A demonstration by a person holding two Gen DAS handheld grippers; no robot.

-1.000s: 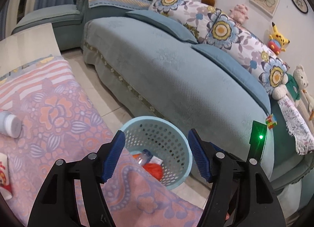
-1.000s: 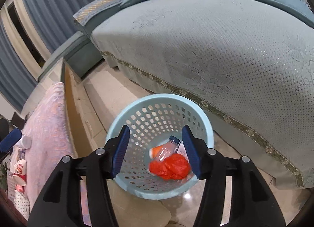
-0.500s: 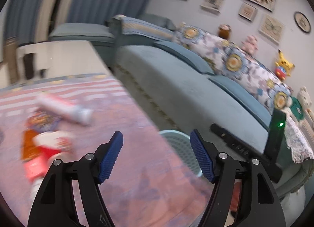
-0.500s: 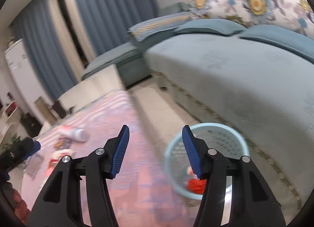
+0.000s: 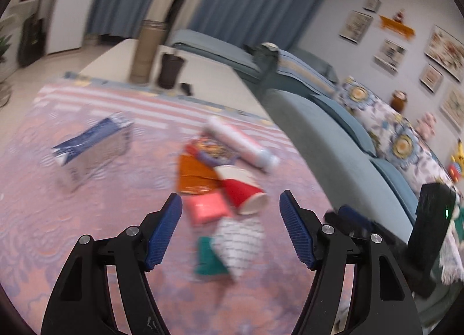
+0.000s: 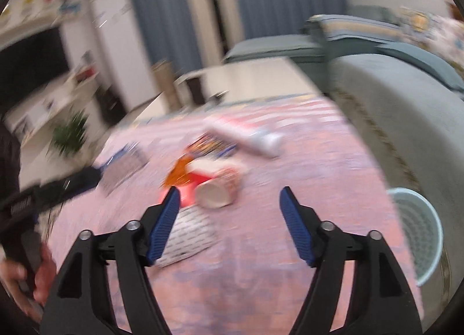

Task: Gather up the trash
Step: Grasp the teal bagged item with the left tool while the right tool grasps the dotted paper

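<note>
Cloth (image 5: 87,219): pink, lilac floral print, white stripes at far end.
Cup (image 5: 242,190): red and white, pale inside.
Tube (image 5: 240,143): white, pinkish tint.
Wrapper (image 5: 192,175): orange.
Packet (image 5: 206,208): coral pink.
Pouch (image 5: 239,243): white, dark check pattern; teal piece (image 5: 207,259) beside it.
Box (image 5: 90,137): blue and white.
Basket (image 6: 420,233): pale blue, perforated.
Sofa (image 5: 333,155): grey-blue; cushions (image 5: 385,129) floral, blue and yellow.
Curtains (image 5: 261,1): blue.
Pads (image 5: 163,230): blue on black frame.
</note>
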